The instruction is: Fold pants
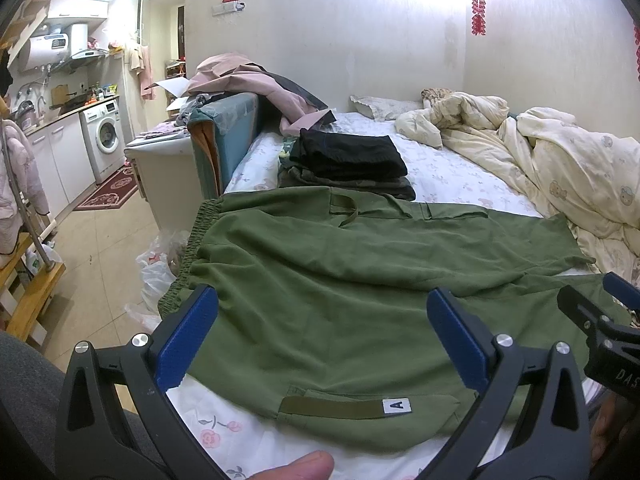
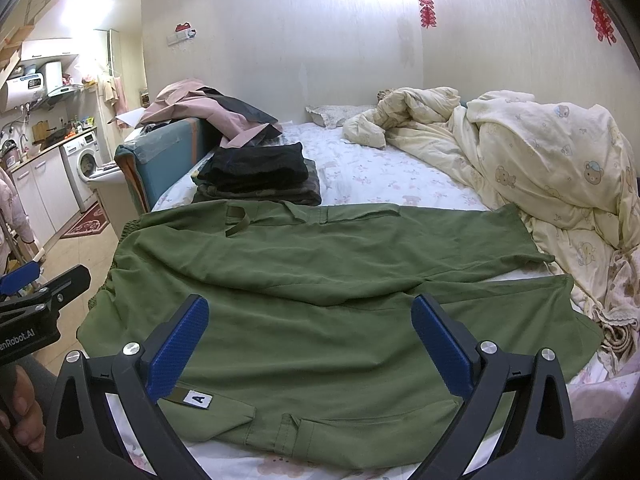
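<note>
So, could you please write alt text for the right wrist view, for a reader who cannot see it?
Green pants lie spread flat across a floral bed sheet, with the open right gripper hovering over their near edge. Behind them sits a stack of folded dark clothes; a rumpled cream duvet fills the right side.

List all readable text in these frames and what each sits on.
"A": white tag on the green pants.
"DAS", cut off: body of the right tool.
"enRobot.AI", cut off: body of the left tool.
Water heater display: too blurred to read.
</note>
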Available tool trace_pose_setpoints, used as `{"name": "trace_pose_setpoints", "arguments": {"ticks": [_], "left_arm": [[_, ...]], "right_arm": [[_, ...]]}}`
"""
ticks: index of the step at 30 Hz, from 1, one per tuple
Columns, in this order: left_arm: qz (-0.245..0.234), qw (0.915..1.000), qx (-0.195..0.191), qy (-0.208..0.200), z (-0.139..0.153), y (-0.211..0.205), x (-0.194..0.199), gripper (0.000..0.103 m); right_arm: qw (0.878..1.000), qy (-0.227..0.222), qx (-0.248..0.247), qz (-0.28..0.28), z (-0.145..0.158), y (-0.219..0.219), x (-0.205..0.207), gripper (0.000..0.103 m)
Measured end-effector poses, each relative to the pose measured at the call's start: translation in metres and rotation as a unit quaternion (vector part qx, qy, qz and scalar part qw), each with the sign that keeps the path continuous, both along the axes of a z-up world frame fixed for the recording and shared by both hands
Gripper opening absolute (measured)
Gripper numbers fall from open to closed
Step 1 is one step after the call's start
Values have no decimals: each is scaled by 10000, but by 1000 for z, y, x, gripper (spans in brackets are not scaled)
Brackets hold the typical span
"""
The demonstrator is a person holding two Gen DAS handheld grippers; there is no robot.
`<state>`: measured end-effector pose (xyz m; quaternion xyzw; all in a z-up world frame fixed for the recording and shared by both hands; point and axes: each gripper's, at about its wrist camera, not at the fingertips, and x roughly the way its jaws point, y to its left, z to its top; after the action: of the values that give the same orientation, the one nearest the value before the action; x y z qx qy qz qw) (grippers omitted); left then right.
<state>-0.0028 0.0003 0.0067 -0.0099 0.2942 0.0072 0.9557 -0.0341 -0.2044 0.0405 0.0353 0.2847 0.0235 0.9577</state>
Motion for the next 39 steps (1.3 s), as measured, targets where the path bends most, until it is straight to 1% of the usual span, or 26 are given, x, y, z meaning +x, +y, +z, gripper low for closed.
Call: {"name": "trace_pose_setpoints", "arguments": {"ticks": [32, 34, 36, 37, 39], "left_arm": [[7, 10000, 32, 10, 0, 0, 0, 103], [9, 10000, 15, 38, 1, 1, 0, 103], [46, 9999, 65, 75, 0, 2, -1, 103], [64, 9999, 132, 83, -1, 2, -1, 103], [61, 9996, 250, 109, -2, 1, -1, 103]], "right_arm": [[10000, 20, -6, 11, -1, -1, 0, 103], [9999, 108, 53, 38, -3, -6, 0, 103], [9992, 327, 216, 121, -9, -14, 1, 103], [9980, 508, 350, 123, -14, -19, 5, 103], [9923, 943, 796, 129, -29, -29, 11, 103]]}}
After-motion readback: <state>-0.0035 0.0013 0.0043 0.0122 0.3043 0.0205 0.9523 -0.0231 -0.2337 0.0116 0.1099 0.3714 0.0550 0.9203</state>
